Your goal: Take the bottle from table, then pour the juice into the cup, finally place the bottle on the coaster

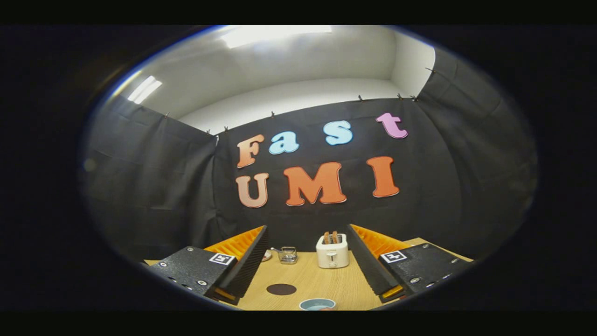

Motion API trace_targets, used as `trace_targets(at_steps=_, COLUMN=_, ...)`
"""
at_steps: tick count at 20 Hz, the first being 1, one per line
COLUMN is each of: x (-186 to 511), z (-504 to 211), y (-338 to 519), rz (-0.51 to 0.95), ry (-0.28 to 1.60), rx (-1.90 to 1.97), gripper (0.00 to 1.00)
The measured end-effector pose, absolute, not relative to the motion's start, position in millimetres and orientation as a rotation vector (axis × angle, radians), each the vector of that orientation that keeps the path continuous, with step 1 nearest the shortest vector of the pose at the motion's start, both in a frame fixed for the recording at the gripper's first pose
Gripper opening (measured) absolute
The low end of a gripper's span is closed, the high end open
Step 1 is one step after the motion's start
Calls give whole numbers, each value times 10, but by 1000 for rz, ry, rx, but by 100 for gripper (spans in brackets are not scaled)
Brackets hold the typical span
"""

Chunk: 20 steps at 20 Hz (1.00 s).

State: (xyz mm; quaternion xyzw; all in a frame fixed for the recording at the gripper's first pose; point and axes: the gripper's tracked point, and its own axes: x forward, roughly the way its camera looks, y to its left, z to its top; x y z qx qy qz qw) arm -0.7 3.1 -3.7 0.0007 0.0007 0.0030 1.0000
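Gripper (308,261): fingers spread wide, nothing held between them.
Dark round flat coaster (281,289): on the pale wooden table (326,284), between the fingers, nearer the left one.
Light blue cup (317,304): close below, between the fingers.
White toaster (332,251): beyond them.
Bottle: location cannot be told, so no approach direction can be judged.

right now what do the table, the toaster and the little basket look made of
Table: pale wood or wood-look laminate, matte, faint grain. Toaster: white, smooth, slightly glossy, plastic or painted metal. Basket: thin shiny wire mesh, likely metal. The gripper is open, holding nothing.
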Motion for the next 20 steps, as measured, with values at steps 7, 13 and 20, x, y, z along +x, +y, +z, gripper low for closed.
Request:
trace_targets(at_steps=7, x=-29, z=-92, y=-13, rz=-5, ry=6, rx=-11, gripper=97)
trace_targets(at_steps=13, x=-49, z=-138, y=15, rz=4, ry=11, rx=6, gripper=97)
trace_targets(at_steps=20, x=-84, z=-255, y=89, rz=9, ry=36, rx=7, gripper=97)
